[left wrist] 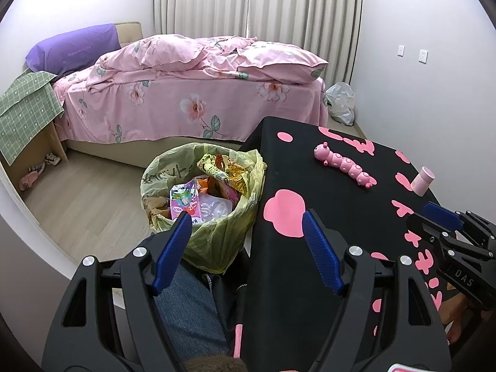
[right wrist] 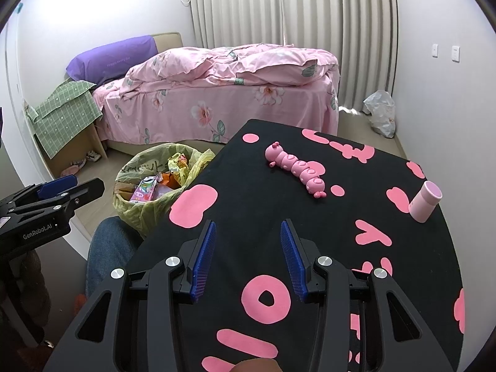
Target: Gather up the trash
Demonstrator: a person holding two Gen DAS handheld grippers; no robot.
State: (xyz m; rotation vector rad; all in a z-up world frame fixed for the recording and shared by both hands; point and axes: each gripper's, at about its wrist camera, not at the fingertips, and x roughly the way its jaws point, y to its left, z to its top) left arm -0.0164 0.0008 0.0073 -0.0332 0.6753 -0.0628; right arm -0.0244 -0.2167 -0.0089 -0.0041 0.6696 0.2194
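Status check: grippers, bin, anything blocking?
Left gripper open, empty. Right gripper open, empty. Trash bin beside table, full of wrappers. Pink caterpillar toy and pink cup on the table; nothing blocking.

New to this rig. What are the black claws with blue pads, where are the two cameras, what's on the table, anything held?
No robot arm here: a person holds a two-finger gripper in each hand, and each carries a fisheye camera looking forward along its fingers. One picture is from the left gripper, the other from the right gripper; each also catches the other at its edge. Both stand open with nothing between the blue pads. The table has a black cloth with pink shapes. On it lie a pink caterpillar toy and a small pink cup, apart from each other. Beside the table on the floor stands a bin lined with a yellow-green bag, already holding wrappers. A bed is behind.
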